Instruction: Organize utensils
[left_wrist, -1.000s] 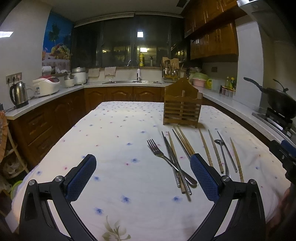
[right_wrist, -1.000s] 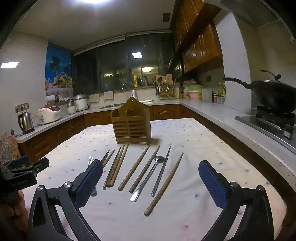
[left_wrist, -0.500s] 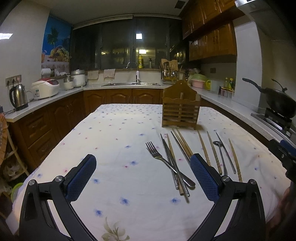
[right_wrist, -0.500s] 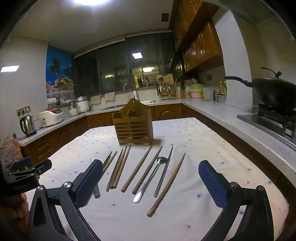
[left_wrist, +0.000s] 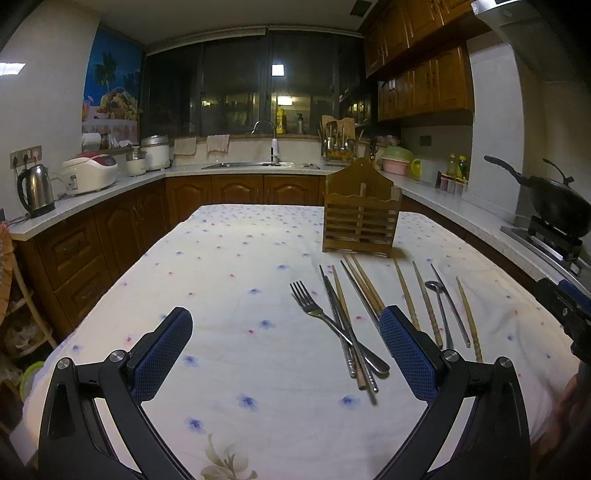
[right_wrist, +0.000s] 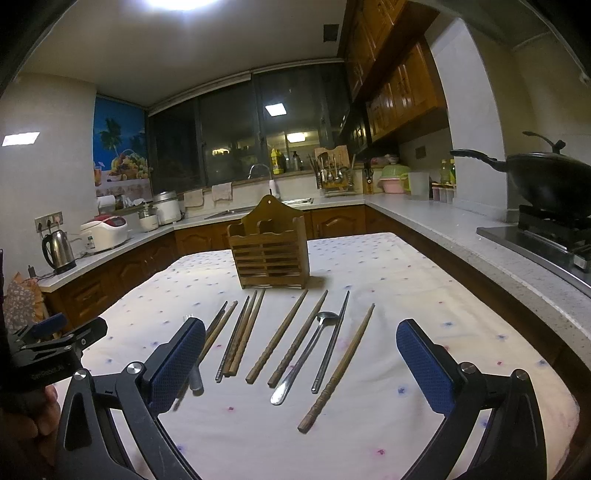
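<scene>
A wooden slatted utensil holder (left_wrist: 361, 220) (right_wrist: 270, 252) stands upright on the cloth-covered table (left_wrist: 229, 280) (right_wrist: 424, 295). In front of it lie several wooden chopsticks (right_wrist: 277, 336) (left_wrist: 405, 292), metal chopsticks (right_wrist: 331, 339) (left_wrist: 340, 317), a metal spoon (right_wrist: 304, 354) (left_wrist: 439, 310) and a metal fork (left_wrist: 325, 317). My left gripper (left_wrist: 284, 354) is open and empty, above the table left of the fork. My right gripper (right_wrist: 301, 363) is open and empty, hovering over the near ends of the chopsticks and spoon.
Kitchen counters ring the table. A kettle (left_wrist: 35, 190) and rice cooker (left_wrist: 90, 173) stand on the left counter. A black wok (right_wrist: 543, 177) sits on the stove at the right. A sink (left_wrist: 262, 164) lies at the back.
Both grippers have moved a little forward and lower toward the utensils. Their jaws stay open and nothing on the table has moved.
</scene>
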